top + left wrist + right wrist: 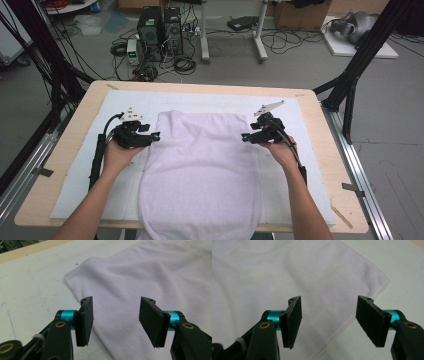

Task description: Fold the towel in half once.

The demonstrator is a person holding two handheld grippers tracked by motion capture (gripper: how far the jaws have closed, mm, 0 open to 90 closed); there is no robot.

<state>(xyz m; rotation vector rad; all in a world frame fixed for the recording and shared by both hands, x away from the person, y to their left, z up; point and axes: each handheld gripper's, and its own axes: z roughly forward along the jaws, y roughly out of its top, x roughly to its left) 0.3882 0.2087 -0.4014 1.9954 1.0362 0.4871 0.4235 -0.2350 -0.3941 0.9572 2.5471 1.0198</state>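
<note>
Nearest the high camera are my two forearms, coming up from the bottom edge of the frame on either side of the pale lilac towel (200, 175), which lies lengthwise down the middle of the white mat (80, 170) and hangs a little over the near edge of the table (65, 135). The left gripper (156, 135) sits at centre left, just beside the towel's left side edge near its far corner; the right gripper (245, 136) mirrors it at centre right. In the left gripper view the jaws stand partly open with nothing between them, the towel's hemmed edge running below the gap and the rounded far corner in the upper left. The right gripper view shows the same: partly open, empty, with the hem crossing under the gap and the corner at the upper right. I judge this to be the approach to a two-handed pinch of the side edges, likely for a fold. The next move calls for dropping each lower pad to the mat so it slips under the hem, then closing evenly. There is bare mat outside both edges and beyond the far hem, so I have room to lift and carry.
</note>
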